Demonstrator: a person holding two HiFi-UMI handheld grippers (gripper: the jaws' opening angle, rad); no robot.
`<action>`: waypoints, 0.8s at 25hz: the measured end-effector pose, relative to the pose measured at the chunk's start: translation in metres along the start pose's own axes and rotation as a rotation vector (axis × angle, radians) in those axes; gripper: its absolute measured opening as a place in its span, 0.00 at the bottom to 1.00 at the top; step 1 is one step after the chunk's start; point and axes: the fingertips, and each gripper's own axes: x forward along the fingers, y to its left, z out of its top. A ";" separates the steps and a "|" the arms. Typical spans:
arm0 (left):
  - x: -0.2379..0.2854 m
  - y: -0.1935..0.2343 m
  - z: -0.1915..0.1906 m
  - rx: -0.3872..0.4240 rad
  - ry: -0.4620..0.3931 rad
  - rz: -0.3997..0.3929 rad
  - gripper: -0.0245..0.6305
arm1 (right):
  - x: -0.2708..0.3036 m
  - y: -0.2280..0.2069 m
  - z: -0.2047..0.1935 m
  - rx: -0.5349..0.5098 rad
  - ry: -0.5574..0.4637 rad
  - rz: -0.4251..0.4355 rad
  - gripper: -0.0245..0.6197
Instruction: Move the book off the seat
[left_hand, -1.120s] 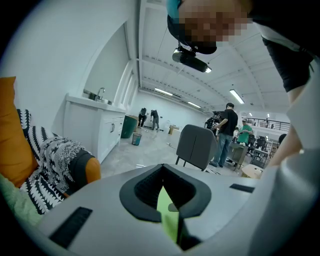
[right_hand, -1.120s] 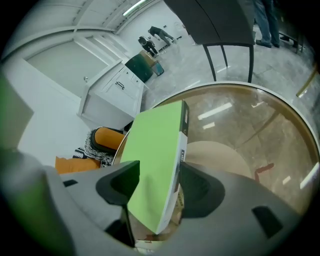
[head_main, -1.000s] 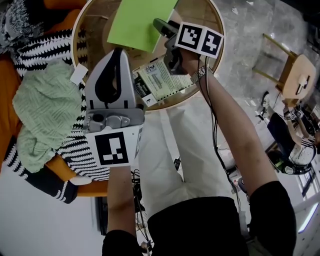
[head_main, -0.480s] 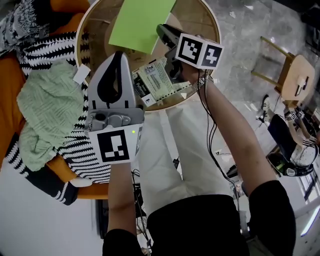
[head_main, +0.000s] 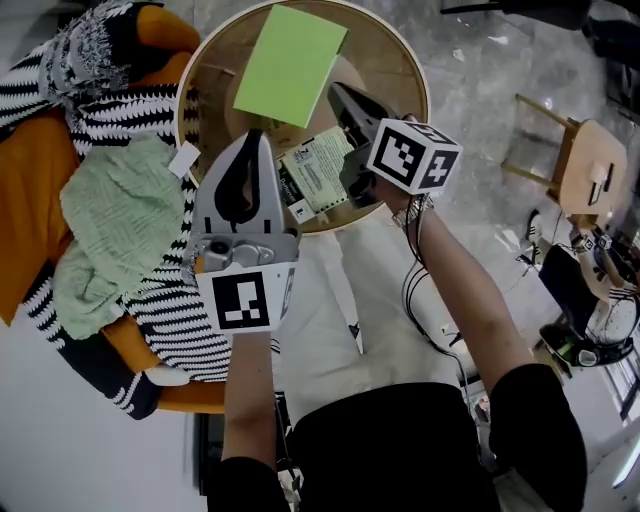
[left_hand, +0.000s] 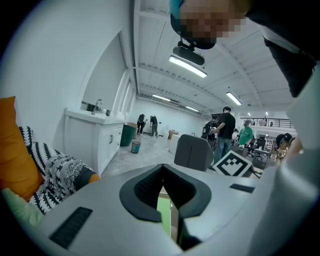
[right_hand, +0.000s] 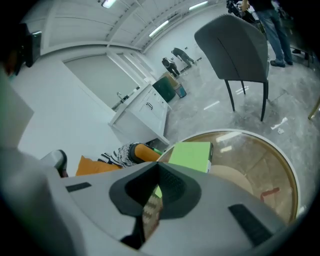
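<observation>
Since my right hand-held gripper (right_hand: 157, 171) has just been closing on one edge of the paperback book (head_main: 318, 176), above the lower rim of the round seat (head_main: 395, 60) mid-frame, it could swing loose; my left hand-held gripper (left_hand: 162, 172) is pressed together, empty.

The left gripper (left_hand: 162, 168) has its fingers (left_hand: 141, 189) together, a white counter (left_hand: 92, 135) beyond at left.

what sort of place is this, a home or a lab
Probably a big open lab or workshop hall: ceiling strip lights, a white sink counter, people standing behind.
</observation>
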 end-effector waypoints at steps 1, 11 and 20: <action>-0.002 -0.003 0.006 0.001 -0.007 -0.002 0.05 | -0.010 0.010 0.007 -0.017 -0.025 0.011 0.06; -0.028 -0.042 0.065 0.012 -0.027 -0.044 0.05 | -0.117 0.107 0.069 -0.107 -0.207 0.118 0.06; -0.074 -0.080 0.152 0.021 -0.103 -0.091 0.05 | -0.214 0.199 0.122 -0.275 -0.355 0.160 0.06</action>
